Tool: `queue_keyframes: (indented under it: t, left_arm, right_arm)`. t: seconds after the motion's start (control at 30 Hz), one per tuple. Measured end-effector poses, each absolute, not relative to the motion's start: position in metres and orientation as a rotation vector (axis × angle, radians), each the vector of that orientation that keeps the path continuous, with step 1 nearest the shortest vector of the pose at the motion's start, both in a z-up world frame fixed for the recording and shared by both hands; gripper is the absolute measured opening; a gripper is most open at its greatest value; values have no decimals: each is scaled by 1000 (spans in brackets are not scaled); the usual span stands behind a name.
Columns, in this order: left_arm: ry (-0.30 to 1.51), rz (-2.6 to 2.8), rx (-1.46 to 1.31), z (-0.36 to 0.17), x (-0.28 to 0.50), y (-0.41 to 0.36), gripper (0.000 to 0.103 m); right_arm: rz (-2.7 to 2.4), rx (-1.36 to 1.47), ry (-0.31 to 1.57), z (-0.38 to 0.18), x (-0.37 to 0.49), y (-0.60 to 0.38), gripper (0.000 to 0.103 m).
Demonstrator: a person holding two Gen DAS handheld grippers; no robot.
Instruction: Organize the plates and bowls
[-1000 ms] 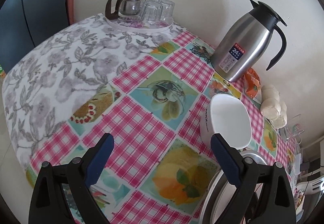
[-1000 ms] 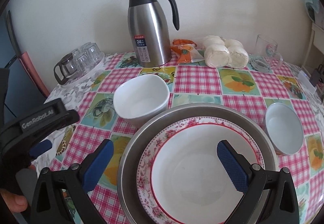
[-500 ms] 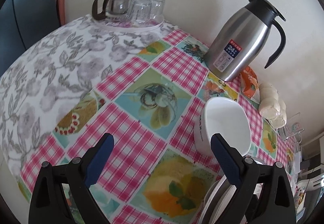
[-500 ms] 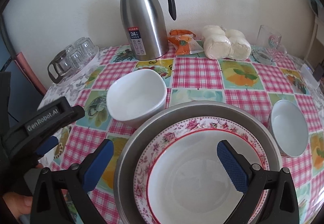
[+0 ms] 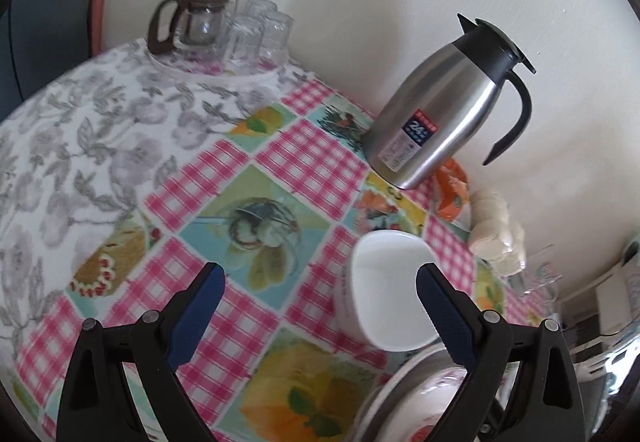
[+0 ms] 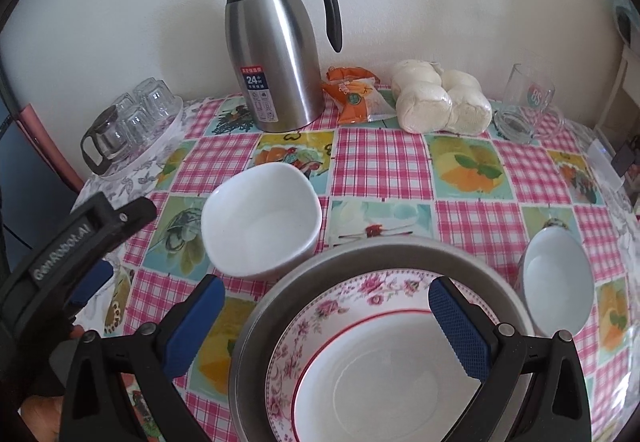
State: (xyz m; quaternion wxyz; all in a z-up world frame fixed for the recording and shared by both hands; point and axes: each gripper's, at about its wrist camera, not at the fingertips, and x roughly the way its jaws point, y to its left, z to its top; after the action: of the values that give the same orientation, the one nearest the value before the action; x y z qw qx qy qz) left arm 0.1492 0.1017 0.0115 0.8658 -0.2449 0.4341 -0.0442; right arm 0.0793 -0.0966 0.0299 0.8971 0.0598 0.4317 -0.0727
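The left gripper (image 5: 318, 282) hangs with jaws apart beside the square white bowl (image 6: 262, 220); the right gripper (image 6: 326, 306), also spread, hovers over the flowered plate (image 6: 384, 358). An off-centre pinch could tip the bowl's rim.

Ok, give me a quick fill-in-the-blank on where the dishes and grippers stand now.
1. The floral plate lies inside the metal ____.
2. Both the left gripper and right gripper are ____.
3. The square bowl holds ____.
4. The round bowl sits to the pan's ____.

Answers: pan; open; nothing; right
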Motion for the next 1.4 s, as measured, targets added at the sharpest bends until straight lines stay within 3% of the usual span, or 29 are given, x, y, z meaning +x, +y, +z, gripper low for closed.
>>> queue_keyframes:
  t: [0.5, 0.73, 0.8, 0.93, 1.0, 1.07, 1.13, 1.27, 1.4]
  left_arm:
    - [861, -133, -604, 7, 171, 114, 97]
    - [958, -170, -536, -6, 185, 96, 97]
    - [989, -177, -508, -12, 188, 89, 97]
    - [1024, -189, -484, -20, 192, 79, 97]
    - [1040, -201, -476, -24, 194, 74, 96]
    - [1048, -209, -470, -27, 196, 70, 91]
    - [1058, -220, -461, -29, 198, 66, 80]
    - [1071, -236, -464, -34, 201, 61, 78]
    - [1083, -245, -476, -41, 204, 58, 63]
  right_arm:
    - [-155, 147, 976, 20, 116, -109, 103]
    - [-203, 142, 995, 10, 132, -116, 100]
    - [-207, 150, 997, 7, 135, -118, 88]
    - [-206, 169, 1017, 0, 142, -120, 77]
    - [-201, 167, 1024, -3, 146, -118, 66]
    - [-195, 155, 1033, -6, 150, -115, 60]
    - [-191, 136, 1038, -7, 154, -111, 54]
    - [-186, 116, 1051, -12, 162, -105, 39]
    - [-185, 85, 1061, -15, 168, -100, 31]
